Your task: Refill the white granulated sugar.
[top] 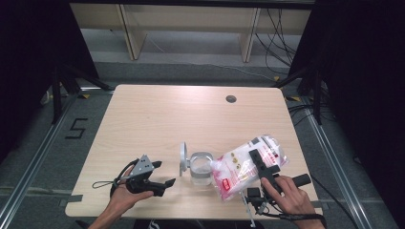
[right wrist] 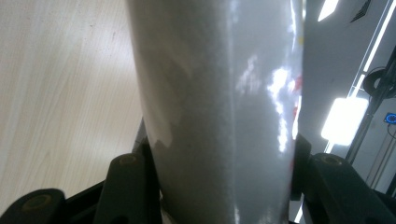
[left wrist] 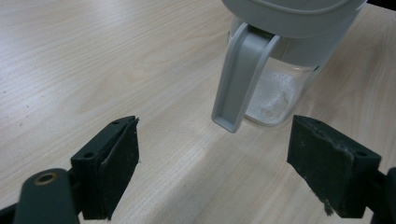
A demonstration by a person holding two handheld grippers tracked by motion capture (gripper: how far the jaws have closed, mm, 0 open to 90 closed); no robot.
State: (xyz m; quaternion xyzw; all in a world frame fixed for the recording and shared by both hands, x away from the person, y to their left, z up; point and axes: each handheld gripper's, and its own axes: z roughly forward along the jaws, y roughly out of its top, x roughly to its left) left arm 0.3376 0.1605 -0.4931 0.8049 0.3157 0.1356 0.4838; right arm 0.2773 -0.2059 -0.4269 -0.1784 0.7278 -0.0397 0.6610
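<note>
While the right gripper (top: 260, 164) clamps the tilted bag (top: 239, 167), its mouth hangs just right of the jar (top: 201, 168); left gripper (top: 162, 174) waits released.

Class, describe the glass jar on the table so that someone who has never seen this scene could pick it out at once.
Start at the light wooden table and go to its near edge, between the person's two hands. There stands a small clear glass jar with a little white powder at the bottom. Its grey hinged lid stands flipped open on its left side, while the plastic bag beside it is soft and printed red.
</note>
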